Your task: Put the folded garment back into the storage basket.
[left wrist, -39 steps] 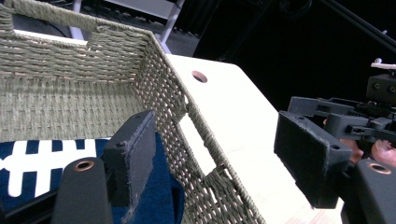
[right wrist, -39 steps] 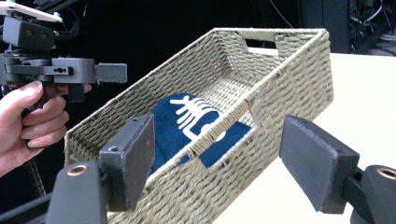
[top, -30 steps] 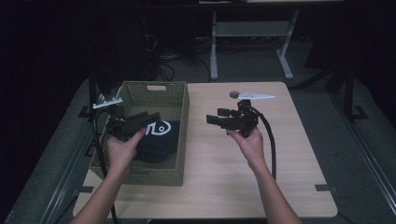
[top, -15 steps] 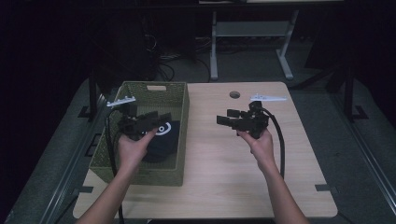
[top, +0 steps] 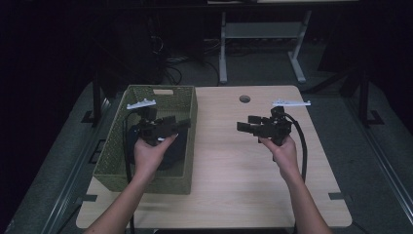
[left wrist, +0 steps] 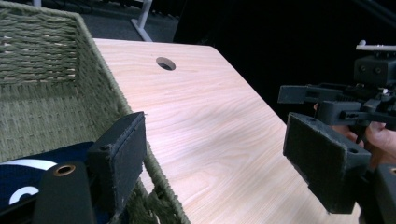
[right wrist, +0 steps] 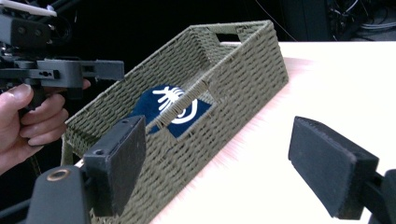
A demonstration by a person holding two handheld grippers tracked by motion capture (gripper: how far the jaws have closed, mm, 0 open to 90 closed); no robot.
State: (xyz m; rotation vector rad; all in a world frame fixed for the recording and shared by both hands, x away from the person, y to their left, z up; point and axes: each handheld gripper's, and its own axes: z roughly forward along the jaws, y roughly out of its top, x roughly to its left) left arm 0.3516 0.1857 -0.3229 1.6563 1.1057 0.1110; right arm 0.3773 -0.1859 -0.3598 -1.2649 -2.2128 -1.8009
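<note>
A green woven basket (top: 113,146) stands on the left of the wooden table (top: 234,180), with a navy cap with a white print (right wrist: 159,103) lying inside. My left gripper (top: 184,123) hovers over the basket's right wall, jaws pointing right. In the left gripper view it (left wrist: 224,156) is open and wide apart, with nothing between the pads (left wrist: 119,156). My right gripper (top: 240,126) hangs above the table's middle right and points left at the basket. It (right wrist: 229,170) is open and empty too. The two grippers face each other, apart.
A round cable hole (top: 244,99) sits near the table's far edge. Cables trail from both grippers toward the person. Beyond the table are a white desk frame (top: 258,34) and dark floor. Bare tabletop lies between the basket and the right gripper.
The left gripper has shifted right over the basket, its jaws now reaching past the right wall. The right gripper drifted slightly right and toward the person.
</note>
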